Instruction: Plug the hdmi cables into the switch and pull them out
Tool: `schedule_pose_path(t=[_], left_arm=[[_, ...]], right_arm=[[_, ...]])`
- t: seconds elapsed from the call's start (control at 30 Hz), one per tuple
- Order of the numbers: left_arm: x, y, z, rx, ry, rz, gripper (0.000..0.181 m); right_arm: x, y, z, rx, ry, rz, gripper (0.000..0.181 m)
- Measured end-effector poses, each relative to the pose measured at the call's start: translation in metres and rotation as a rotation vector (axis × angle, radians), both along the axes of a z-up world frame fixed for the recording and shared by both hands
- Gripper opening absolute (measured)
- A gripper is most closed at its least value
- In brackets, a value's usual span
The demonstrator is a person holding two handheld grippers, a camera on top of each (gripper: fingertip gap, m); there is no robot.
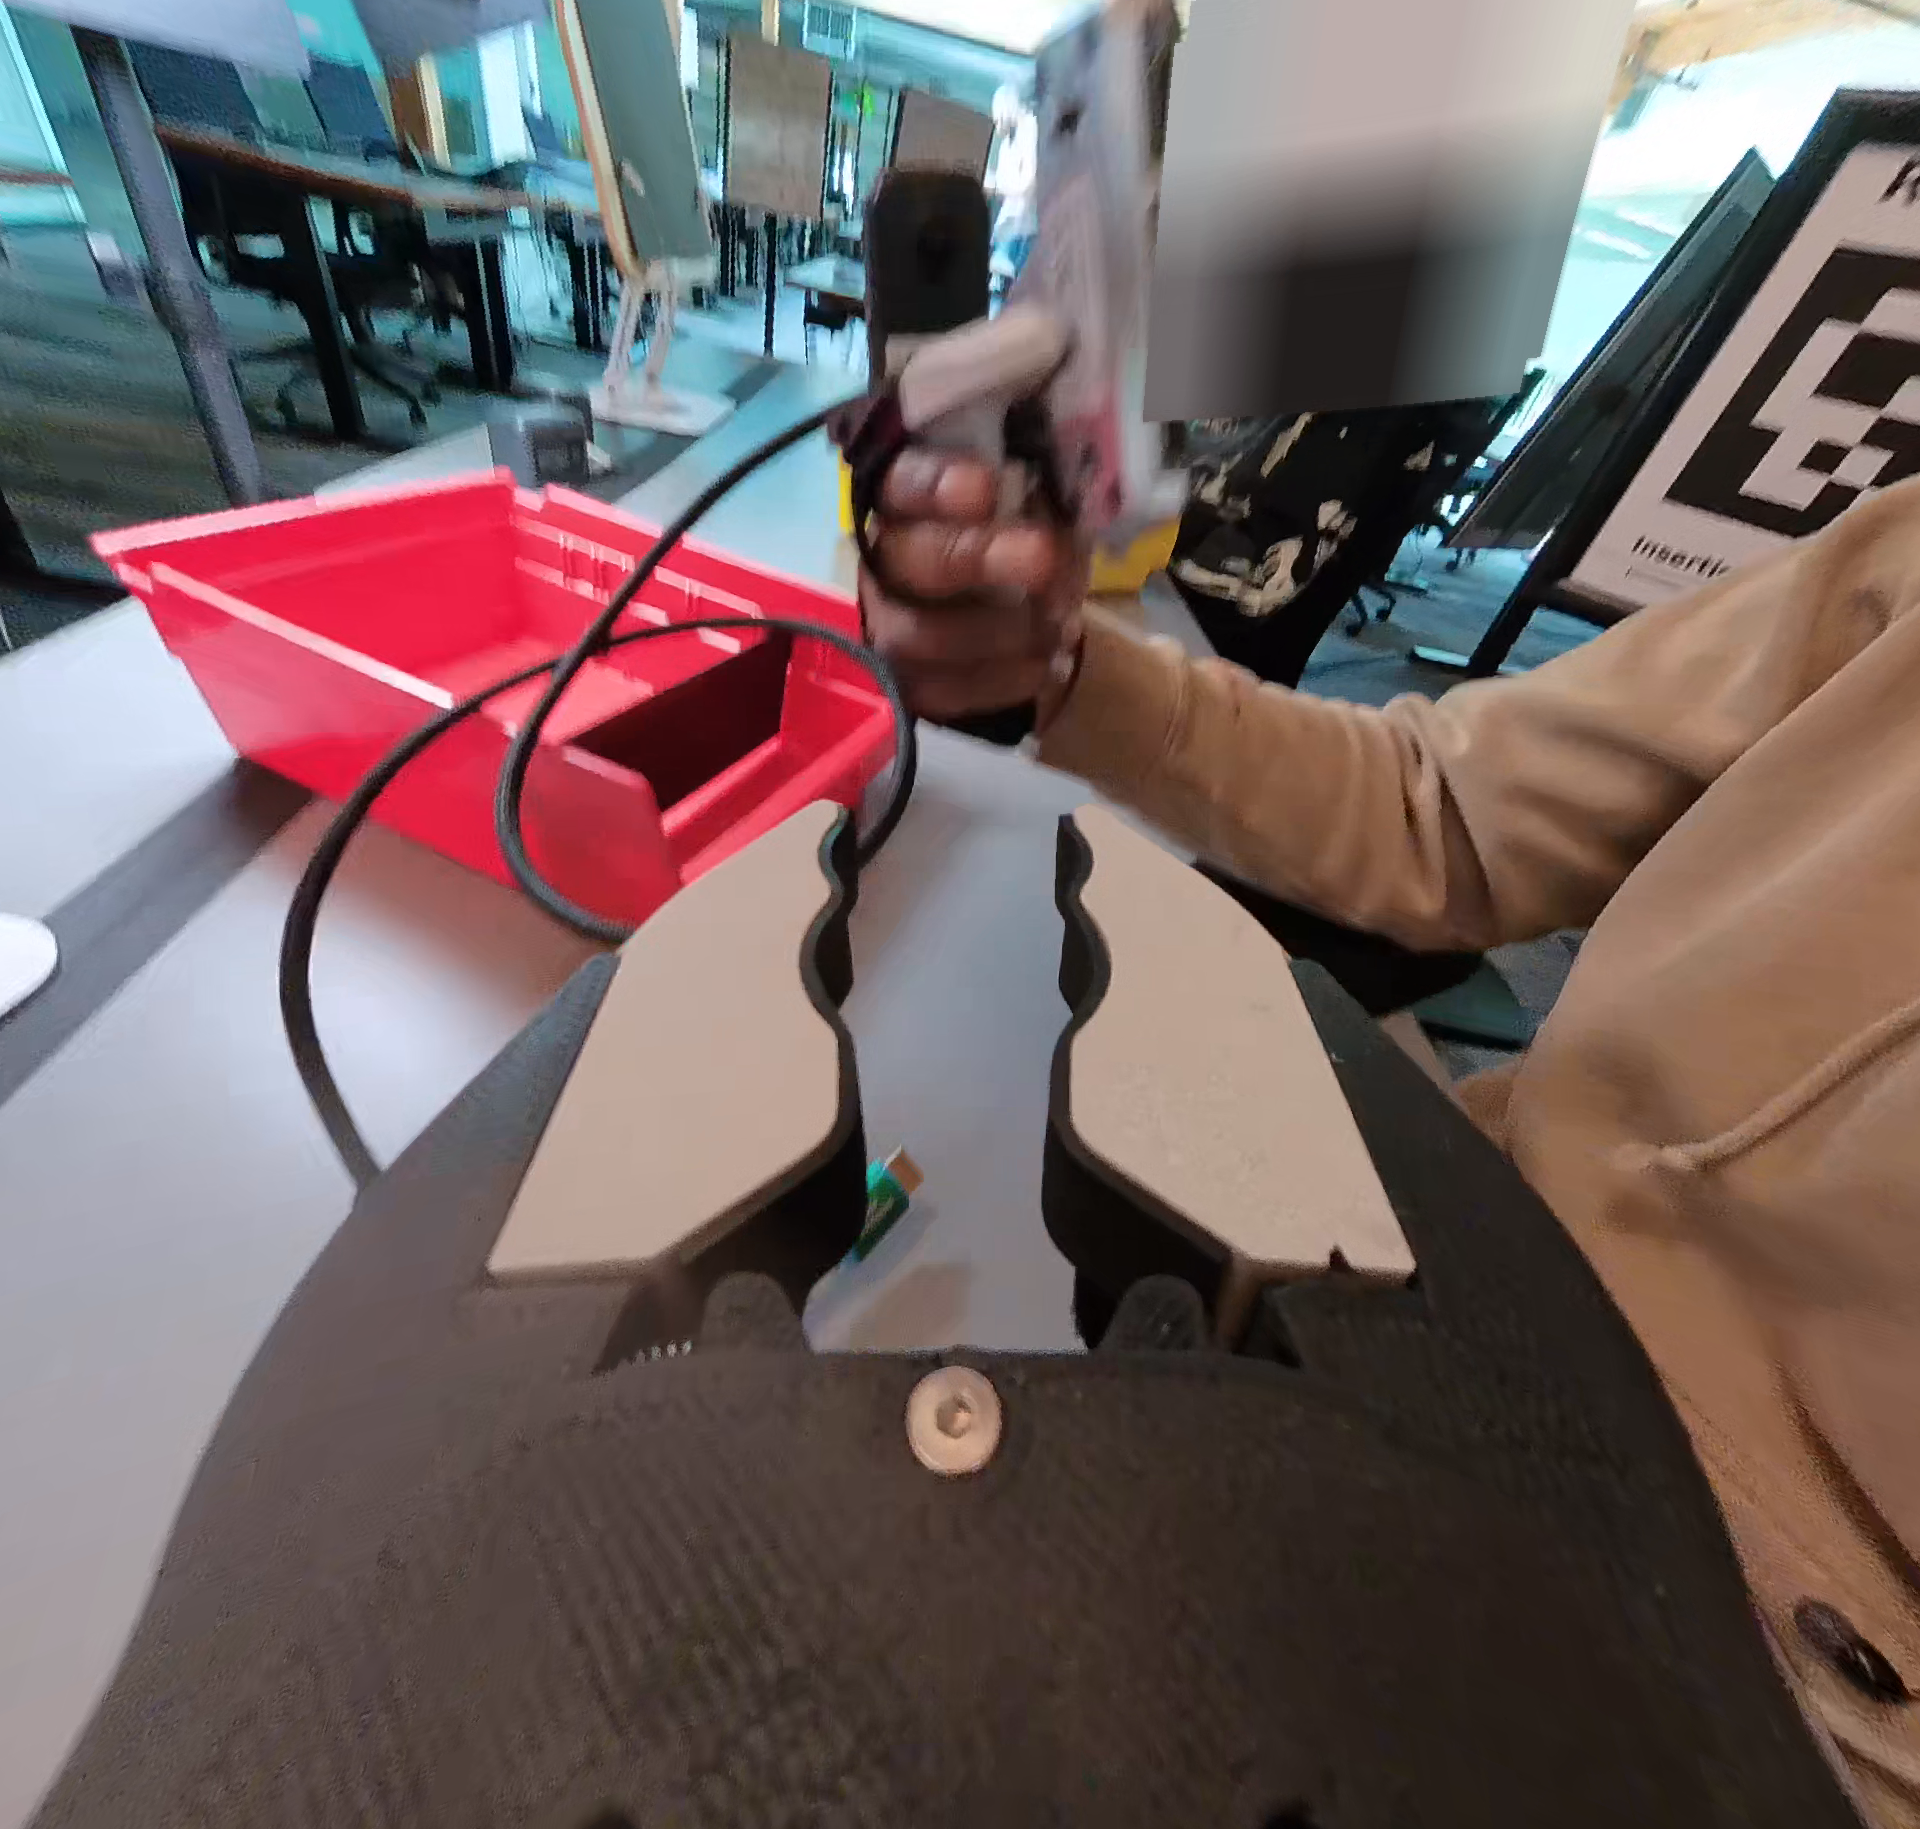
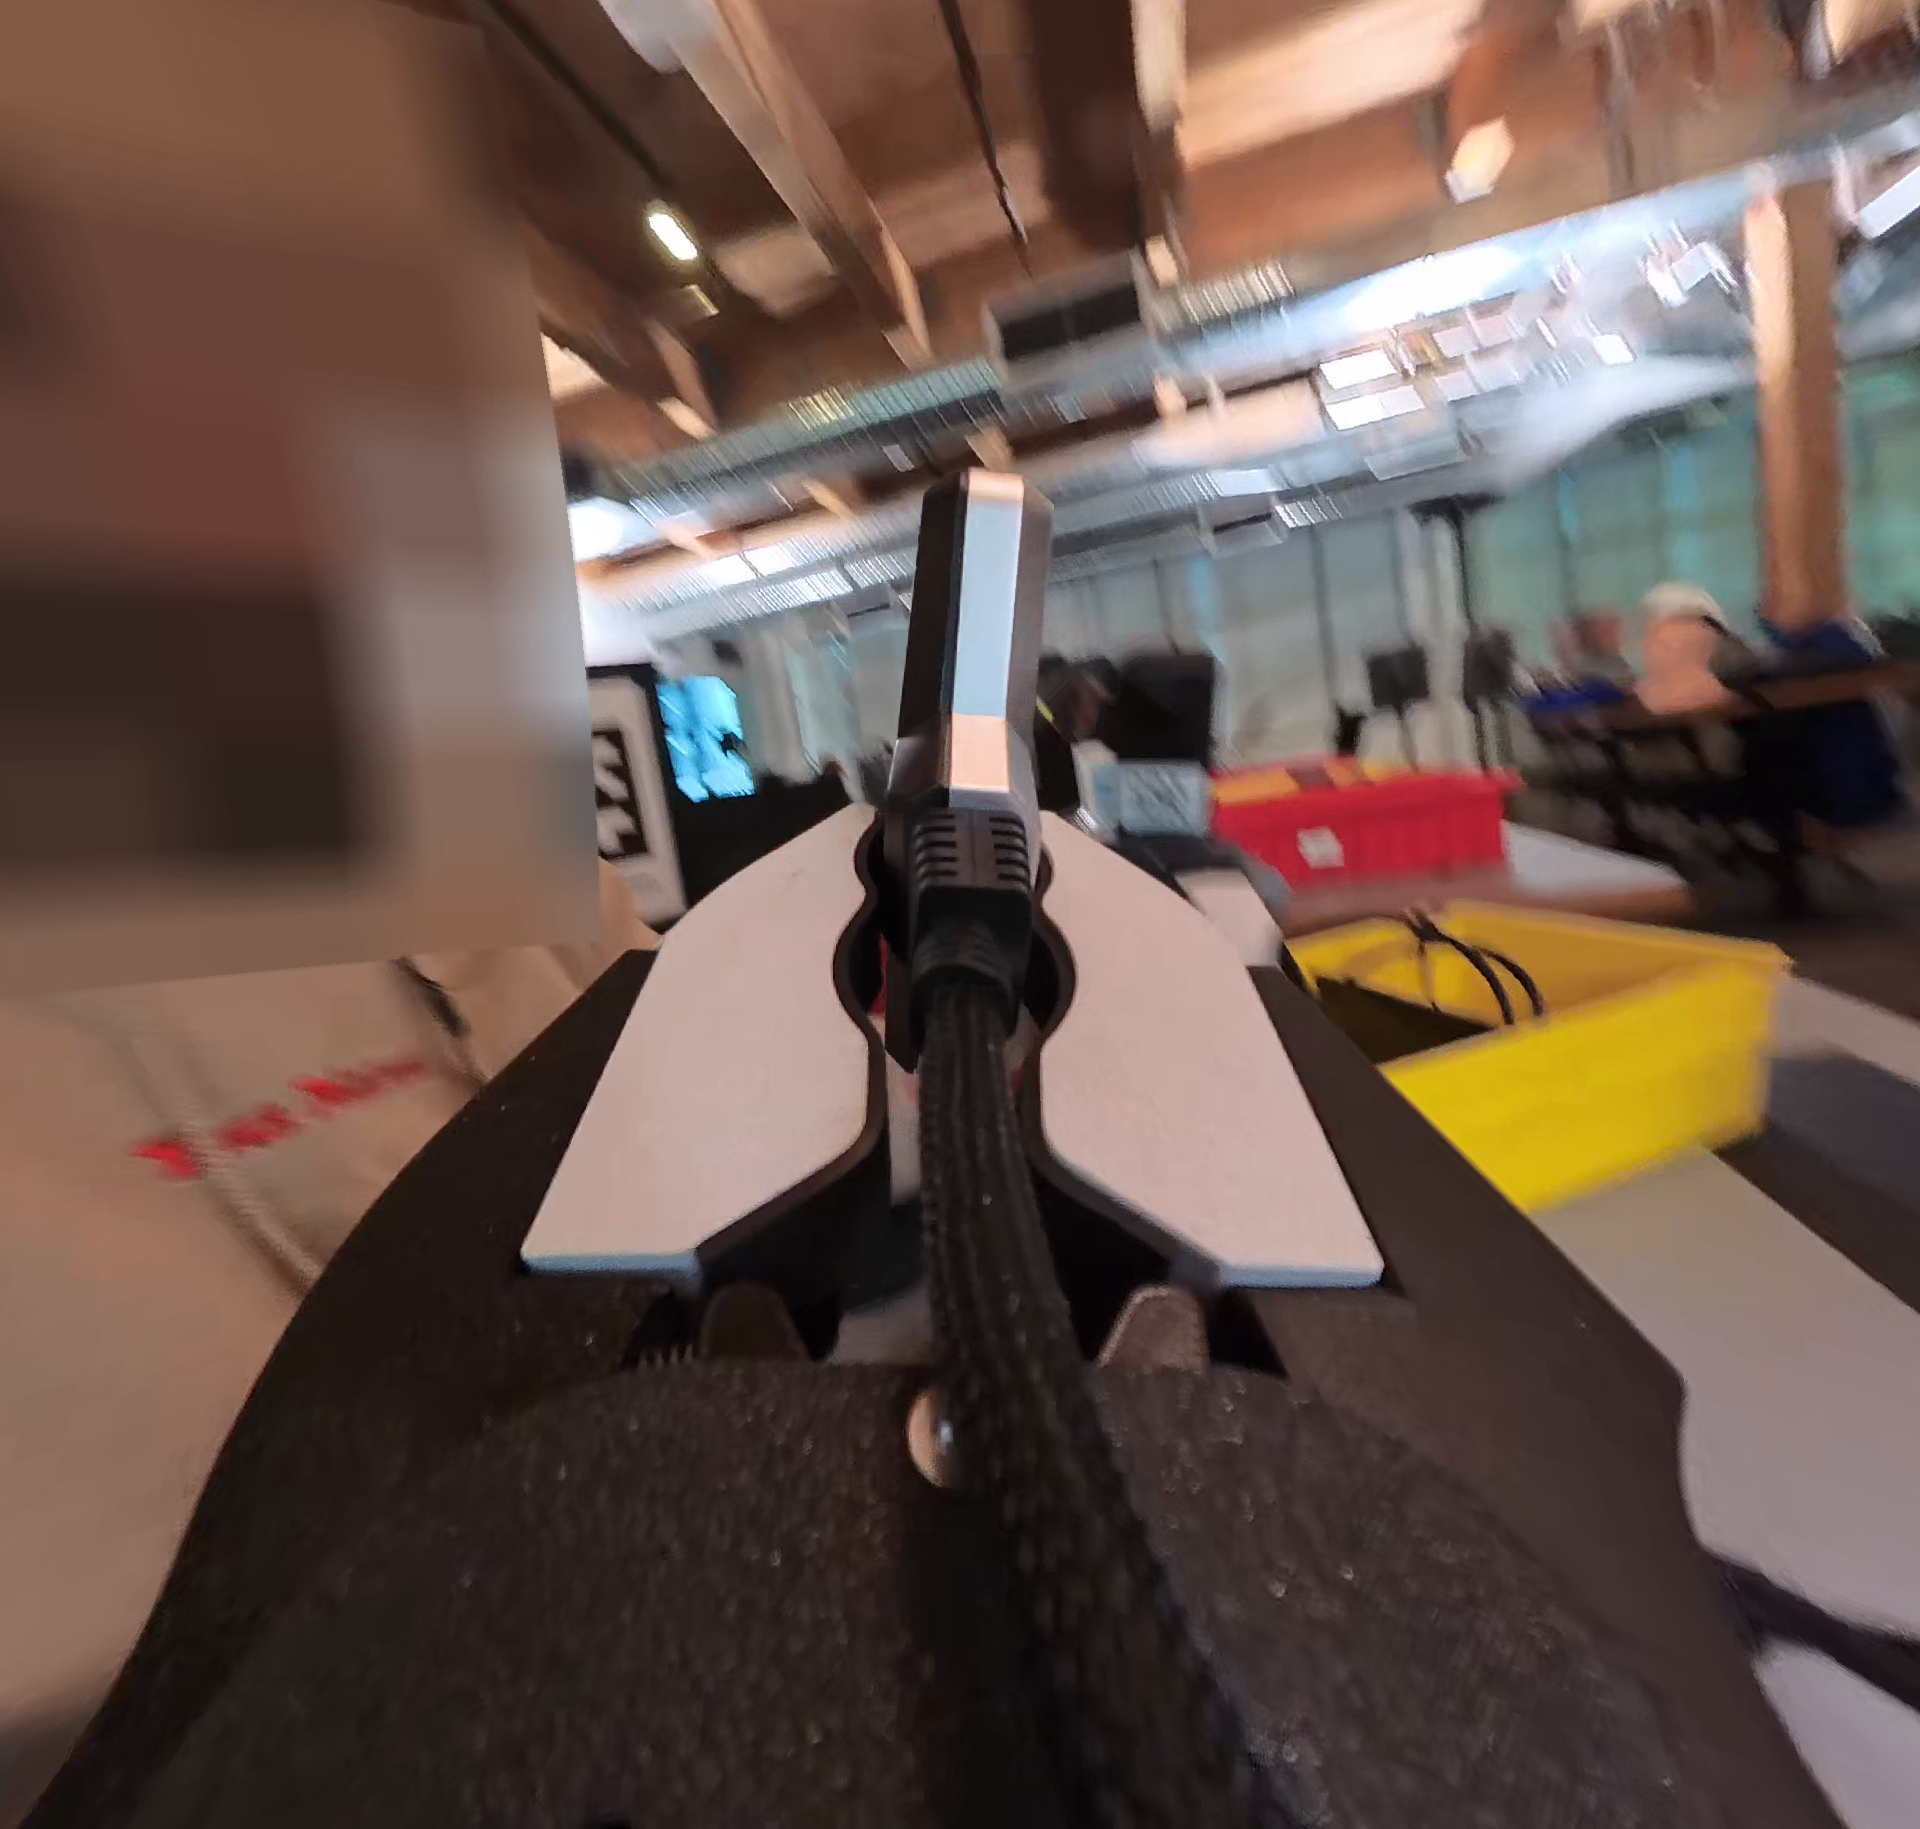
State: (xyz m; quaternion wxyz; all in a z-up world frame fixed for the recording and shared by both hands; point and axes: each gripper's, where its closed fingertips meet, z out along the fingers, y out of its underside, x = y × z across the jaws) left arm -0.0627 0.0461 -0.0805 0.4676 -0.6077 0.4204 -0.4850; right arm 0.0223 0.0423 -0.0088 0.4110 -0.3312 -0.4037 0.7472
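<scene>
My left gripper (image 1: 951,844) is open and empty, low over the grey table (image 1: 187,1239). A small green and brown piece (image 1: 889,1197) lies on the table between its fingers. My right gripper (image 2: 961,844) is shut on the ribbed end of a black braided HDMI cable (image 2: 987,1156). The cable's black and silver connector body (image 2: 971,636) sticks up past the fingertips. In the left wrist view a hand holds the right gripper (image 1: 1081,273) raised, and the cable (image 1: 312,896) hangs from it in a loop over the table.
A red bin (image 1: 436,657) stands on the table behind the cable loop. A yellow bin (image 2: 1621,1041) with black cables and another red bin (image 2: 1361,823) sit to the right. A black-and-white marker board (image 1: 1818,377) stands at far right. A beige sleeve (image 1: 1351,792) crosses the right side. Spacing between my two grippers at the tips: around 12 cm.
</scene>
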Motion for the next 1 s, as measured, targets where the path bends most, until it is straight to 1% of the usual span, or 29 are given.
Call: schedule_pose_path(t=[0.1, 0.2, 0.27, 0.33, 0.4, 0.53, 0.6, 0.7, 0.77, 0.83, 1.0], left_arm=[[0.001, 0.007, -0.04, -0.055, 0.14, -0.008, 0.037], [0.004, 0.012, -0.082, -0.044, 0.322, -0.004, 0.038], [0.004, 0.011, -0.107, -0.08, 0.419, -0.025, 0.04], [0.001, 0.012, -0.127, -0.119, 0.487, -0.027, 0.042], [-0.002, 0.013, -0.142, -0.125, 0.547, -0.024, 0.043], [-0.008, 0.014, -0.162, -0.077, 0.678, -0.023, 0.043], [-0.014, 0.015, -0.176, -0.046, 0.796, -0.032, 0.043], [-0.015, 0.014, -0.191, -0.048, 0.902, -0.087, 0.042], [-0.01, 0.015, -0.196, -0.065, 0.91, -0.136, 0.044], [-0.001, 0.014, -0.194, -0.095, 0.861, -0.195, 0.043], [0.011, -0.004, -0.191, -0.198, 0.797, -0.373, 0.041]], right_arm=[[0.013, -0.003, 0.007, -0.012, 0.054, 0.055, 0.022], [0.013, -0.003, 0.003, -0.003, 0.033, 0.053, 0.022], [0.012, -0.003, 0.002, -0.005, 0.027, 0.056, 0.022], [0.011, -0.002, 0.0, -0.007, 0.017, 0.049, 0.022], [0.01, 0.0, -0.002, -0.011, 0.011, 0.039, 0.022], [0.011, 0.002, -0.002, -0.015, 0.008, 0.034, 0.022], [0.009, 0.002, -0.002, -0.012, 0.002, 0.033, 0.022], [0.005, 0.0, -0.003, -0.009, -0.006, 0.045, 0.022], [0.004, -0.001, -0.005, -0.006, -0.012, 0.051, 0.022], [0.004, -0.002, -0.005, -0.008, -0.013, 0.058, 0.022], [0.007, 0.0, -0.007, -0.012, -0.012, 0.061, 0.022]])
